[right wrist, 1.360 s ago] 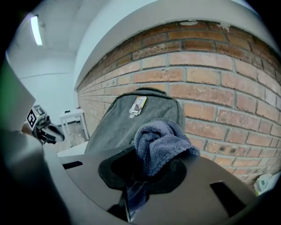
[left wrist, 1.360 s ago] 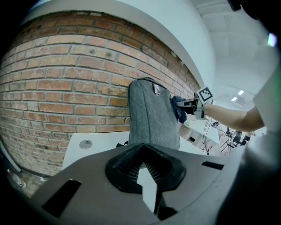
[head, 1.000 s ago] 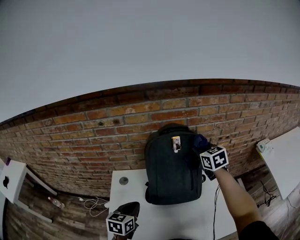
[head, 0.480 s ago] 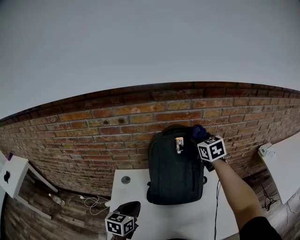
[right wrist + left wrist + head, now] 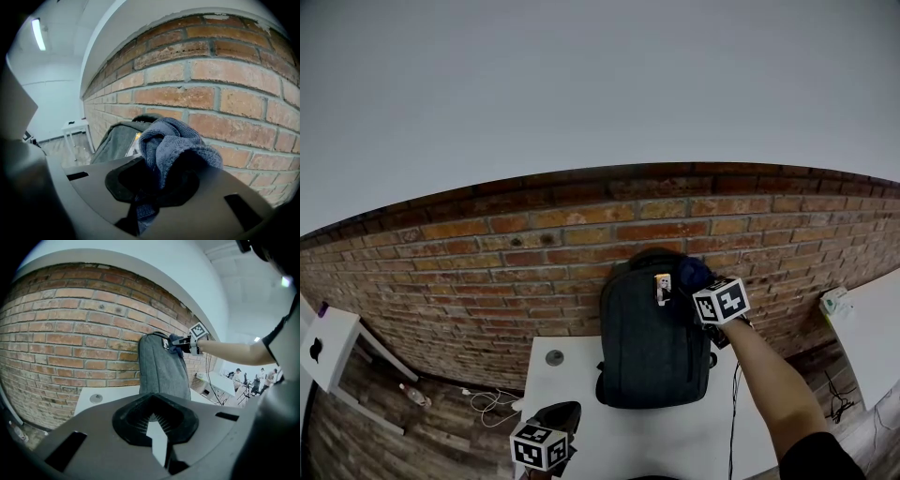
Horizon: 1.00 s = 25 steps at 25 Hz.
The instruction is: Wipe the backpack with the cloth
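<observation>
A dark grey backpack (image 5: pixel 654 337) stands upright on the white table (image 5: pixel 572 384), leaning against the brick wall. A small yellowish tag (image 5: pixel 662 288) hangs near its top. My right gripper (image 5: pixel 701 286) is shut on a dark blue cloth (image 5: pixel 694 274) and presses it against the backpack's upper right corner, next to the tag. In the right gripper view the cloth (image 5: pixel 173 140) bulges out of the jaws, with the backpack (image 5: pixel 115 140) behind it. My left gripper (image 5: pixel 558 412) rests low at the table's front left, shut and holding nothing. From there I see the backpack (image 5: pixel 161 369) and the cloth (image 5: pixel 176 345).
A round metal disc (image 5: pixel 554 357) sits in the table top left of the backpack. A white desk (image 5: pixel 872 319) stands at the right and a white side table (image 5: pixel 323 347) at the left. Cables (image 5: pixel 487 403) and a bottle (image 5: pixel 412 396) lie on the floor.
My right gripper has carried the cloth up and left along the backpack's right side to its top corner by the tag. The left gripper has stayed put.
</observation>
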### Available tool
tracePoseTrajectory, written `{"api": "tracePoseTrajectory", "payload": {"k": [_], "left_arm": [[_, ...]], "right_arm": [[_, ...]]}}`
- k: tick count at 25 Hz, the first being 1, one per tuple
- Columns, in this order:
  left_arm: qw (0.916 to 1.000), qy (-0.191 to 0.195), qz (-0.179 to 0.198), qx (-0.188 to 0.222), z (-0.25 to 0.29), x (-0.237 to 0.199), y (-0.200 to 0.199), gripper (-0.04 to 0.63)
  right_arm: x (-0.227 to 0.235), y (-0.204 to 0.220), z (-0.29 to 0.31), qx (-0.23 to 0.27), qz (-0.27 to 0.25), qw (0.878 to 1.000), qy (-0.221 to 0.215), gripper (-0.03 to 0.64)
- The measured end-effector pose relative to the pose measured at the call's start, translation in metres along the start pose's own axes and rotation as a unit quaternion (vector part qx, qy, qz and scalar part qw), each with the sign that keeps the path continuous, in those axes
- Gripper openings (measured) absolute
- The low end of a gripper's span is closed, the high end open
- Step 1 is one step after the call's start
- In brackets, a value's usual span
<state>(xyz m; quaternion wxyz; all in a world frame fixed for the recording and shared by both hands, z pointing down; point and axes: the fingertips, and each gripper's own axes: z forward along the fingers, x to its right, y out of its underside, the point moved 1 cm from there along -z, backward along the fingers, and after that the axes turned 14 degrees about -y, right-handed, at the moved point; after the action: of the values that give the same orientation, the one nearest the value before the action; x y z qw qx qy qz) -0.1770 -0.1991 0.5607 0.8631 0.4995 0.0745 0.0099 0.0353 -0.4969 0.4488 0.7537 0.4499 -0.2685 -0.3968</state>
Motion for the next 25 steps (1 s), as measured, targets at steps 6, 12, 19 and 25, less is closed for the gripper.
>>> {"api": "tracePoseTrajectory", "payload": {"k": [6, 12, 19, 25], "left_arm": [[1.0000, 0.004, 0.005, -0.003, 0.003, 0.004, 0.001, -0.006], [1.0000, 0.003, 0.005, -0.005, 0.004, 0.002, 0.003, -0.006], [0.9999, 0.006, 0.005, -0.009, 0.008, 0.005, 0.005, -0.006], [0.9998, 0.015, 0.005, -0.008, 0.014, 0.011, 0.004, -0.006]], "right_arm": [[-0.016, 0.026, 0.007, -0.014, 0.005, 0.999, -0.029, 0.057], [-0.030, 0.056, 0.006, -0.012, 0.024, 0.999, -0.044, 0.057], [-0.047, 0.085, -0.002, -0.012, 0.030, 0.998, -0.056, 0.056], [-0.063, 0.104, -0.006, -0.023, 0.017, 0.998, -0.058, 0.056]]}}
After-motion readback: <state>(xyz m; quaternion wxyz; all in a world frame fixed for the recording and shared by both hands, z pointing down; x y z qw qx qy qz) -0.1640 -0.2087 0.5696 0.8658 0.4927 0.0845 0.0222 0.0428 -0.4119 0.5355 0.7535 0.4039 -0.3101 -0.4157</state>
